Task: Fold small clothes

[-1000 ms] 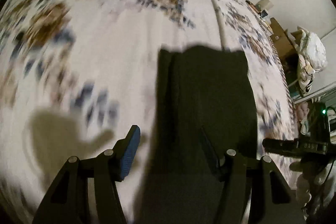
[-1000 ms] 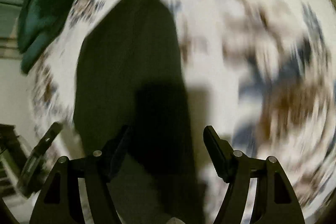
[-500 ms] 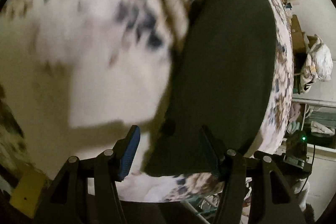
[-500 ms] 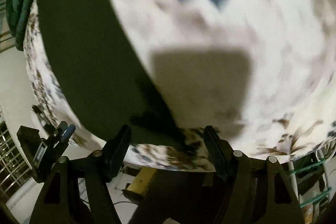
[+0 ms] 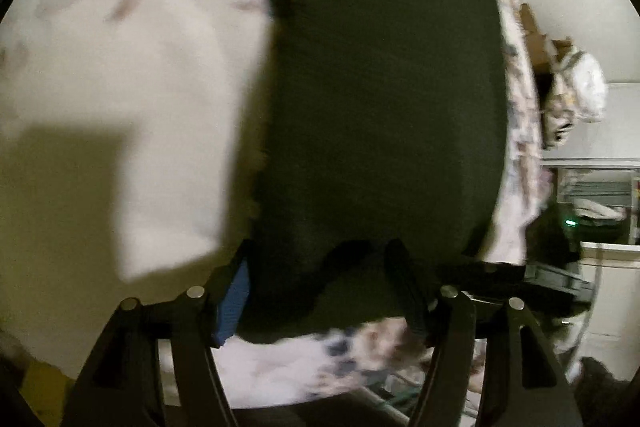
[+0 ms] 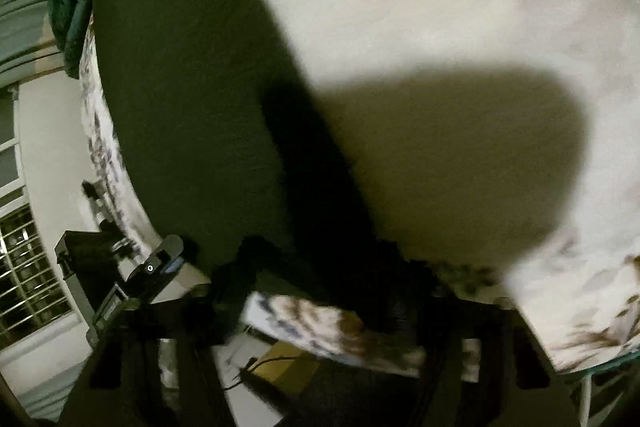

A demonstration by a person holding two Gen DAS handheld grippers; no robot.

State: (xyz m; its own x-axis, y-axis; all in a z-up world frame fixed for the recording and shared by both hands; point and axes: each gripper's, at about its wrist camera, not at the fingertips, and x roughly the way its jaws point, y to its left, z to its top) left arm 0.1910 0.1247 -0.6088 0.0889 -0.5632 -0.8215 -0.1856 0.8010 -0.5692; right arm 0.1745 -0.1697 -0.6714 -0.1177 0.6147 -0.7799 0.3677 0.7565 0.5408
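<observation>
Dark green cloth, the garment [image 5: 380, 99], lies flat on the floral bedspread [image 5: 120, 67], its near hem at the bed's edge. My left claw [image 5: 320, 299] stands spread, its jaws having just widened, with the hem corner between its fingers. My right claw [image 6: 324, 303] sits at six o'clock in its own view and has just been narrowing over the opposite corner; in the blur and shadow I cannot tell whether its pads bite yet. I judge the risk is uneven pinching: one corner lifts while the other slips, skewing the fold, or a pad snags bedspread too. The garment looks smooth, matte, already halved lengthwise perhaps.
</observation>
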